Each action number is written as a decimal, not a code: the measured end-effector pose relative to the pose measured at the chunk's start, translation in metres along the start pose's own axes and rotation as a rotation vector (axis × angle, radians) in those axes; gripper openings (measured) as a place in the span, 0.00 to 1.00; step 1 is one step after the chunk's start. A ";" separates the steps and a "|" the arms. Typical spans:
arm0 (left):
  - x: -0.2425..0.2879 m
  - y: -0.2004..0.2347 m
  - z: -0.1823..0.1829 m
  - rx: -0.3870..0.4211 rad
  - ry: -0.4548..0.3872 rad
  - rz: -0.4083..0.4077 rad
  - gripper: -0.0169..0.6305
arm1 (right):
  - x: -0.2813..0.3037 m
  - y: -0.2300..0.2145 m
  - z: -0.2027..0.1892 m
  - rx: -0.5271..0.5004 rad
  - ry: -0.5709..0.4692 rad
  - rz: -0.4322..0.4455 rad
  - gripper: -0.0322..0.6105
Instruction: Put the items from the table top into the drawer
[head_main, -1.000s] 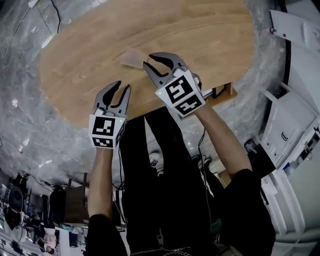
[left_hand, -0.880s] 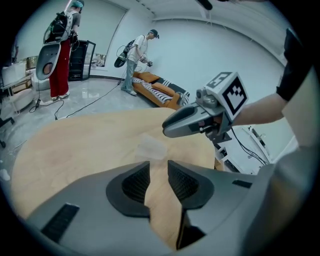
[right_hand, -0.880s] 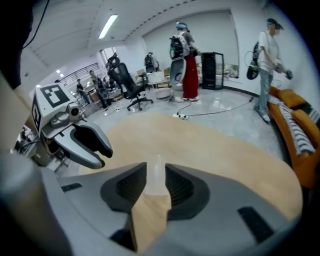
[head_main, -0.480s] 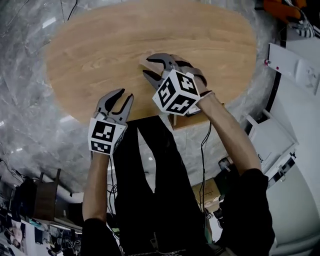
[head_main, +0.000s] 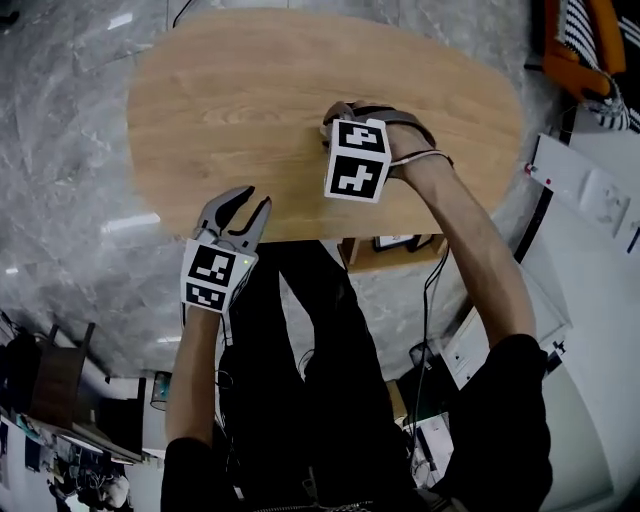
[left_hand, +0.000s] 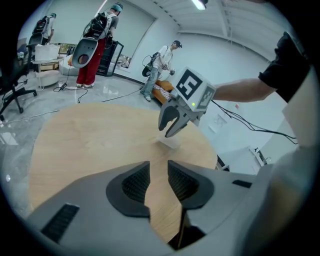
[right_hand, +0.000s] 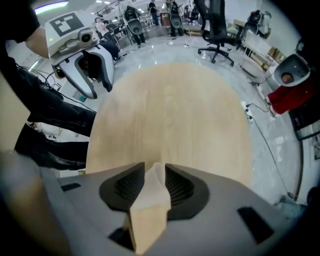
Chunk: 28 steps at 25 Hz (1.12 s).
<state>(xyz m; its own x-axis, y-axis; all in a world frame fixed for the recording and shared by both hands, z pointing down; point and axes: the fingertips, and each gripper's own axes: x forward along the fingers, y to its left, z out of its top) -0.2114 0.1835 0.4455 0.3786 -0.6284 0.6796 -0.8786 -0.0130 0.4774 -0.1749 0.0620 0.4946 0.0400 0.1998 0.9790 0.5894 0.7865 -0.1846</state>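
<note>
Grey marble floor (head_main: 70, 150); office chair (right_hand: 216, 27); ceiling striplight (left_hand: 199, 4).

Seen from overhead, the marker cube (head_main: 357, 160) and the person's hand (head_main: 402, 138) cover the right tongs (right_hand: 156, 172). Their jaws have just been opening, with a pale translucent piece (right_hand: 152, 192) between them. From above that piece is out of sight, and what it is cannot be told. Under the desk (head_main: 230, 100) only a sliver of the drawer (head_main: 392, 243) shows, its inside hidden. Distant people (left_hand: 161, 62) are too small to describe.
</note>
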 end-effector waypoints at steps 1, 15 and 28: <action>-0.002 0.003 -0.002 -0.007 -0.005 0.003 0.20 | 0.003 0.001 -0.001 -0.004 0.024 0.019 0.25; -0.008 0.004 -0.012 -0.004 -0.009 0.004 0.20 | -0.011 0.014 -0.003 0.068 -0.050 -0.023 0.08; 0.028 -0.048 0.003 0.145 0.092 -0.108 0.20 | -0.049 0.049 -0.054 0.310 -0.241 -0.210 0.08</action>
<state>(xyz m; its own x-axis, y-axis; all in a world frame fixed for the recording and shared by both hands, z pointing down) -0.1595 0.1647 0.4400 0.4923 -0.5438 0.6796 -0.8615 -0.1930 0.4696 -0.1042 0.0591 0.4426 -0.2658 0.1185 0.9567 0.2932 0.9553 -0.0369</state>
